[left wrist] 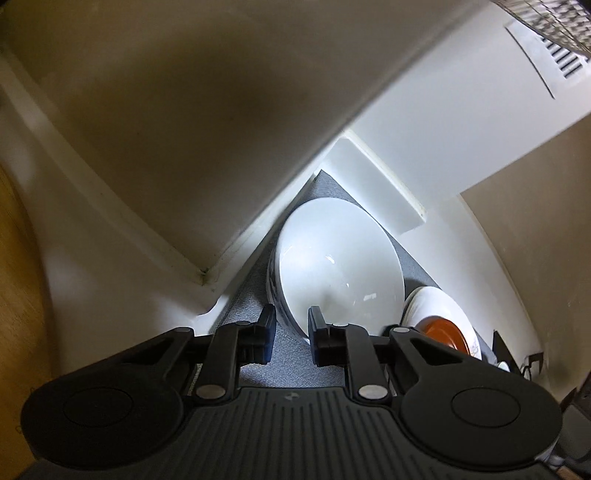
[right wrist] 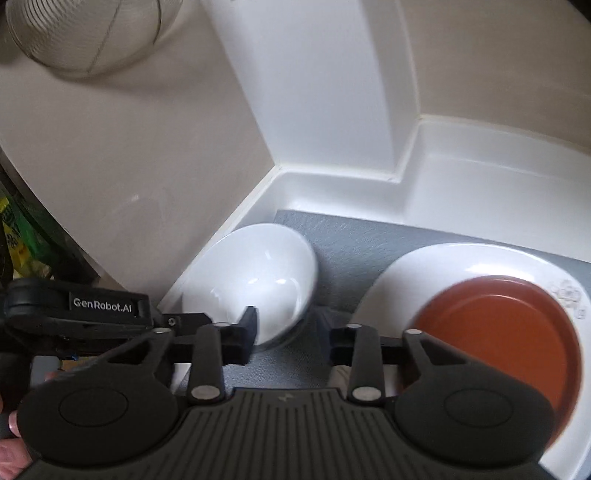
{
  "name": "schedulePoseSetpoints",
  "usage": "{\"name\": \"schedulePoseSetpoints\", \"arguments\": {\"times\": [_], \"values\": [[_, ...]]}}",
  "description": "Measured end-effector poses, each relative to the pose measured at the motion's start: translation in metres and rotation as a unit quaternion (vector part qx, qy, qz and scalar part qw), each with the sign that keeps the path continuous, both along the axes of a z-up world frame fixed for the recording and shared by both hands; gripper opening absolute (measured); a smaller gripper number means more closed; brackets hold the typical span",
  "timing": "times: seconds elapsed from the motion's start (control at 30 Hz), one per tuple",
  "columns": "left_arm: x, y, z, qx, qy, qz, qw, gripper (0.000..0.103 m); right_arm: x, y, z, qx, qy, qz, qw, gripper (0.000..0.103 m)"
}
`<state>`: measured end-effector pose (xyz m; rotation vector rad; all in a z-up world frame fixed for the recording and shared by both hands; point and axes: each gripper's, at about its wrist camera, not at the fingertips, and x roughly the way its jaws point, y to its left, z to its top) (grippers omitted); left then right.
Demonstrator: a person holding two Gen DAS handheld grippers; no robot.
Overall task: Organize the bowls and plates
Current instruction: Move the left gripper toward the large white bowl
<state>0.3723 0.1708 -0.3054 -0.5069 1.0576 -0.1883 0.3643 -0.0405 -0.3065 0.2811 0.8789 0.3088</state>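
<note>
A white bowl (left wrist: 334, 258) sits on a grey mat (left wrist: 255, 295) in a white corner. My left gripper (left wrist: 291, 332) is open, its fingers either side of the bowl's near rim, one inside and one outside. Beside the bowl, a brown plate (right wrist: 506, 339) lies on a white plate (right wrist: 461, 258); both show at the right of the left wrist view, the brown plate (left wrist: 441, 330) on the white plate (left wrist: 439, 299). My right gripper (right wrist: 290, 328) is open and empty over the mat, between the white bowl (right wrist: 258, 280) and the plates.
White walls and a raised white ledge (right wrist: 332, 181) close in the mat (right wrist: 351, 240) at the back and left. A wire mesh basket (right wrist: 81, 33) hangs at upper left. The left gripper's body (right wrist: 74, 304) reaches in from the left.
</note>
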Motion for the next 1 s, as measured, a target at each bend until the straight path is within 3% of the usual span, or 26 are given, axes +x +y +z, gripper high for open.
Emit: {"name": "schedulePoseSetpoints", "arguments": {"times": [0.07, 0.13, 0.27, 0.5, 0.6, 0.7, 0.87, 0.93, 1.0], "values": [[-0.001, -0.004, 0.002, 0.007, -0.005, -0.010, 0.9999, 0.018, 0.004, 0.004, -0.003, -0.013, 0.007, -0.007, 1.000, 0.033], [-0.004, 0.000, 0.006, 0.016, -0.002, -0.018, 0.9997, 0.018, 0.007, -0.002, -0.008, 0.002, 0.021, -0.021, 1.000, 0.018], [-0.007, 0.005, 0.004, 0.000, 0.026, -0.030, 0.9992, 0.016, 0.004, -0.012, -0.008, 0.016, 0.041, -0.019, 0.999, 0.011], [-0.028, 0.008, 0.003, -0.010, 0.037, -0.038, 0.9986, 0.018, -0.013, -0.009, -0.003, 0.006, 0.059, 0.000, 0.998, 0.011], [-0.027, 0.019, 0.002, -0.032, 0.038, -0.017, 0.9986, 0.018, -0.007, -0.007, -0.003, 0.004, 0.059, 0.002, 0.998, 0.016], [-0.018, 0.021, 0.000, -0.011, 0.029, 0.008, 0.9995, 0.020, -0.001, -0.006, -0.006, -0.002, 0.063, 0.003, 0.998, 0.017], [-0.006, 0.026, -0.016, -0.037, 0.049, 0.025, 0.9978, 0.022, 0.004, -0.003, -0.014, 0.004, 0.070, -0.007, 0.998, 0.020], [-0.006, 0.022, -0.018, -0.029, 0.049, 0.012, 0.9983, 0.018, 0.006, 0.001, -0.018, 0.001, 0.073, -0.010, 0.997, 0.021], [-0.008, 0.009, -0.012, 0.009, 0.042, 0.001, 0.9991, 0.014, 0.005, 0.004, -0.016, -0.006, 0.067, -0.010, 0.998, 0.018]]}}
